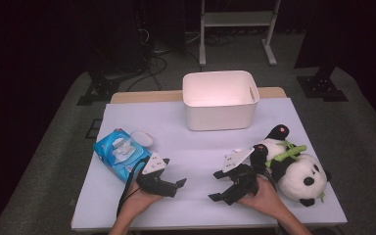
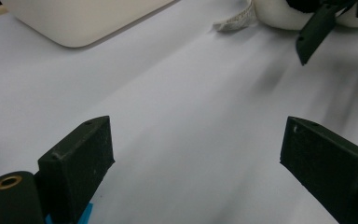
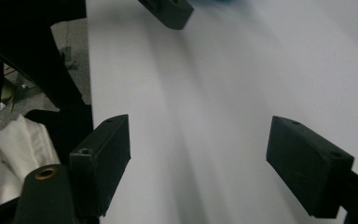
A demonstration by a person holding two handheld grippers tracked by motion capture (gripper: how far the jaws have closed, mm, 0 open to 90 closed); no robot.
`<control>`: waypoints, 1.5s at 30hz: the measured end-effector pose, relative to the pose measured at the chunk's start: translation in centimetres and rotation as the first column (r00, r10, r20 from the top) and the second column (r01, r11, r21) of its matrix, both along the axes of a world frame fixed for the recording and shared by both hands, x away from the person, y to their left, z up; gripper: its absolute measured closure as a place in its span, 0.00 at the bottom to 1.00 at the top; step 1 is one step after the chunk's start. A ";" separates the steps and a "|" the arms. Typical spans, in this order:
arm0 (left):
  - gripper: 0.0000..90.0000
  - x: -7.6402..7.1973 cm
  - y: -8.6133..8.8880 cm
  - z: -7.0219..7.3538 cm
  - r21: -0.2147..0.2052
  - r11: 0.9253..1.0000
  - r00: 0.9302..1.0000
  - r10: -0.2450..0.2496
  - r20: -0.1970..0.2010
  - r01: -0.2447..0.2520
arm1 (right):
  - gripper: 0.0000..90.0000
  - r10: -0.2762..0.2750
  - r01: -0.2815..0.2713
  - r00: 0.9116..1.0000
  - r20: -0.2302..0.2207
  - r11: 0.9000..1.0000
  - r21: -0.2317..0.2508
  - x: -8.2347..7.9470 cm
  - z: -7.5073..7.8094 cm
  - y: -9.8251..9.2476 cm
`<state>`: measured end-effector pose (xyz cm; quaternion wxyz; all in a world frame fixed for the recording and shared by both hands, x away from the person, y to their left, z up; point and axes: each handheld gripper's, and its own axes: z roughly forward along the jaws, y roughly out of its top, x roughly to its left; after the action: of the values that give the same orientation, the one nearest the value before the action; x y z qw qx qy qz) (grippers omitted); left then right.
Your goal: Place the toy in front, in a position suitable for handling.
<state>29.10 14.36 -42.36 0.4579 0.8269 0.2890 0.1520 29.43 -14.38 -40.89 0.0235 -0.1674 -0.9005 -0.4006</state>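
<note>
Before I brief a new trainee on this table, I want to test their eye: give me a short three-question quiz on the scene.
1. True or false: the right gripper is holding the panda toy.
2. What lies beside the left gripper: (a) blue wipes pack, (b) mug, (c) book?
3. Where is the white bin?

Key: 1. False, its jaws are open with nothing between them. 2. a. 3. At the far middle of the table.

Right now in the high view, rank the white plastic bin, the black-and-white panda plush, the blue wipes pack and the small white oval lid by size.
1. White plastic bin
2. Black-and-white panda plush, slightly smaller but nearer the camera, so unsure
3. Blue wipes pack
4. Small white oval lid
</note>
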 end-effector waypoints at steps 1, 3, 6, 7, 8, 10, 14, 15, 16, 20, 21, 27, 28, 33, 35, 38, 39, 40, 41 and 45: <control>0.09 0.0 0.1 0.1 -0.002 1.000 1.000 0.004 0.001 -0.004 | 0.23 0.008 -0.008 1.000 0.005 1.000 -0.006 -0.1 0.3 0.1; 0.09 0.2 0.3 0.1 -0.012 1.000 1.000 0.009 -0.002 -0.009 | 0.23 0.013 -0.013 1.000 0.010 1.000 -0.014 -0.2 0.6 0.1; 0.09 0.2 0.3 0.1 -0.013 1.000 1.000 0.011 -0.003 -0.011 | 0.23 0.022 -0.021 1.000 0.011 0.999 -0.035 -0.3 1.8 -0.1; 0.09 0.2 0.3 0.1 -0.015 1.000 1.000 0.010 -0.003 -0.010 | 0.23 0.014 -0.013 1.000 0.021 0.999 -0.050 -0.3 2.7 -0.5; 0.09 0.1 0.3 0.1 -0.016 1.000 1.000 0.008 -0.001 -0.008 | 0.23 0.016 -0.015 0.999 0.028 0.999 -0.051 -0.3 3.1 -0.7; 0.09 0.1 0.3 0.0 -0.019 1.000 1.000 0.008 -0.003 -0.008 | 0.23 0.016 -0.014 0.999 0.034 0.998 -0.055 -0.3 3.7 -0.9; 0.09 0.0 0.3 0.2 -0.022 1.000 1.000 0.006 -0.004 -0.006 | 0.23 0.015 -0.013 0.999 0.031 0.998 -0.062 0.1 4.9 -1.8; 0.09 0.0 0.3 0.2 -0.023 1.000 1.000 0.006 -0.001 -0.006 | 0.22 0.005 -0.006 1.000 -0.008 0.999 -0.046 0.6 5.1 -2.5; 0.09 0.1 0.3 0.2 -0.023 1.000 1.000 0.006 0.000 -0.006 | 0.22 0.005 -0.006 1.000 -0.008 0.999 -0.046 0.6 5.1 -2.5; 0.09 0.1 0.5 0.1 -0.019 1.000 1.000 0.011 -0.005 -0.011 | 0.22 -0.019 0.018 1.000 -0.024 0.999 -0.047 1.1 5.7 -3.8; 0.09 0.2 0.5 0.1 -0.020 1.000 1.000 0.014 -0.007 -0.014 | 0.22 -0.027 0.026 0.999 -0.025 0.998 -0.052 1.2 6.0 -4.5; 0.09 0.2 0.5 0.0 -0.020 1.000 1.000 0.013 -0.005 -0.014 | 0.22 -0.049 0.048 0.999 -0.016 0.994 -0.095 1.6 7.3 -6.3; 0.09 0.2 0.5 0.0 -0.020 1.000 1.000 0.013 -0.005 -0.014 | 0.22 -0.049 0.048 0.999 -0.016 0.994 -0.095 1.6 7.3 -6.3; 0.09 0.2 0.4 0.0 -0.027 1.000 1.000 0.008 -0.008 -0.008 | 0.22 -0.078 0.076 0.997 -0.012 0.990 -0.117 1.8 8.1 -7.8; 0.09 0.2 0.4 -0.1 -0.026 1.000 1.000 0.006 -0.010 -0.006 | 0.22 -0.089 0.087 0.996 -0.009 0.990 -0.114 1.8 8.5 -8.8; 0.09 0.2 0.4 -0.1 -0.023 1.000 1.000 0.006 -0.014 -0.006 | 0.22 -0.103 0.102 0.995 -0.002 0.988 -0.120 1.8 8.9 -9.6; 0.09 0.2 0.3 -0.2 -0.025 1.000 1.000 0.005 -0.014 -0.005 | 0.22 -0.111 0.111 0.994 -0.001 0.986 -0.122 1.8 9.0 -9.9; 0.09 0.2 0.3 -0.2 -0.025 1.000 1.000 0.005 -0.014 -0.005 | 0.22 -0.111 0.111 0.994 -0.001 0.986 -0.122 1.8 9.0 -9.9; 0.09 0.2 0.3 -0.2 -0.023 1.000 1.000 0.002 -0.016 -0.003 | 0.22 -0.110 0.109 0.994 0.004 0.986 -0.123 1.9 9.1 -10.2; 0.09 0.2 0.1 -0.2 -0.018 1.000 1.000 -0.006 -0.013 0.006 | 0.22 -0.133 0.133 0.991 0.009 0.983 -0.128 1.9 9.6 -11.4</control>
<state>29.26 14.49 -42.57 0.4638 0.8245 0.2909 0.1428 31.36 -25.80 -31.26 -0.0142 -0.2281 -0.9112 -0.3428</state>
